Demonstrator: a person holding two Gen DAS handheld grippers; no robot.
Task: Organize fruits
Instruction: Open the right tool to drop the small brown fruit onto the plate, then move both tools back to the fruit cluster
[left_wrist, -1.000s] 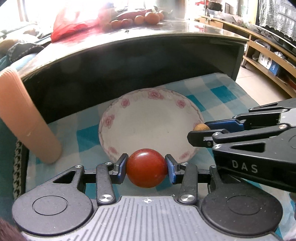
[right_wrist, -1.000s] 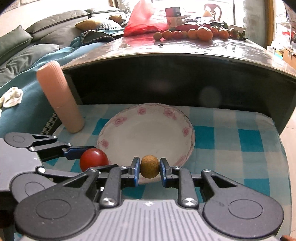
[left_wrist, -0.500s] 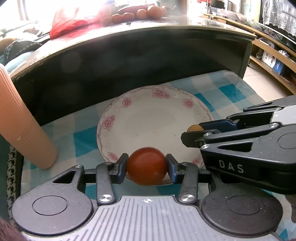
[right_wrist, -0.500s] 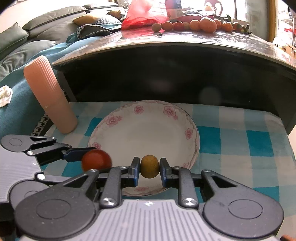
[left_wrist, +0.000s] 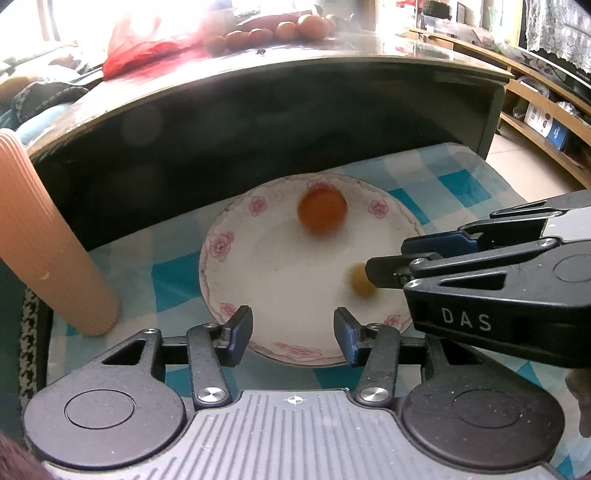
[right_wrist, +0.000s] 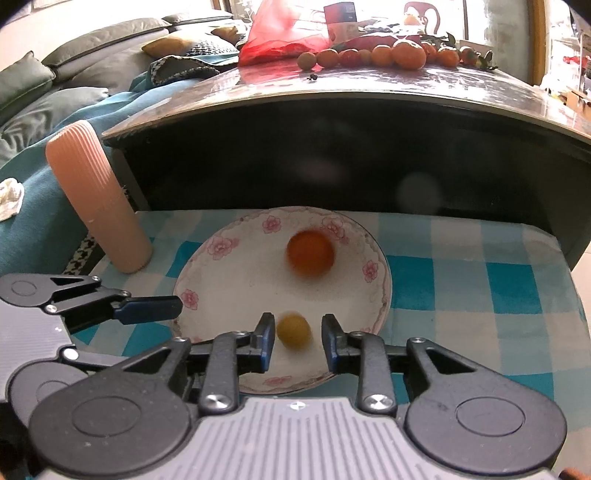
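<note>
Left wrist view: left tongs (left_wrist: 293, 332) spread wide, holding nothing, over the near rim of the floral plate (left_wrist: 225, 254). Red-orange fruit (left_wrist: 322, 211) sits blurred toward the plate's far side; small yellow-brown fruit (left_wrist: 360, 281) blurred too, just beside the right tongs' tip, possibly mid-roll. Ribbed pink cylinder (left_wrist: 40, 236) stands left on the checked cloth (left_wrist: 443, 184).

Right wrist view: right tongs (right_wrist: 298, 341) parted, gripping nothing; the small fruit (right_wrist: 293, 329) lies between the fingers, apart from both, on the plate (right_wrist: 207, 280). Red-orange fruit (right_wrist: 311, 253) farther in. More fruits (right_wrist: 384, 55) line the dark surface (right_wrist: 369, 88) behind.
</note>
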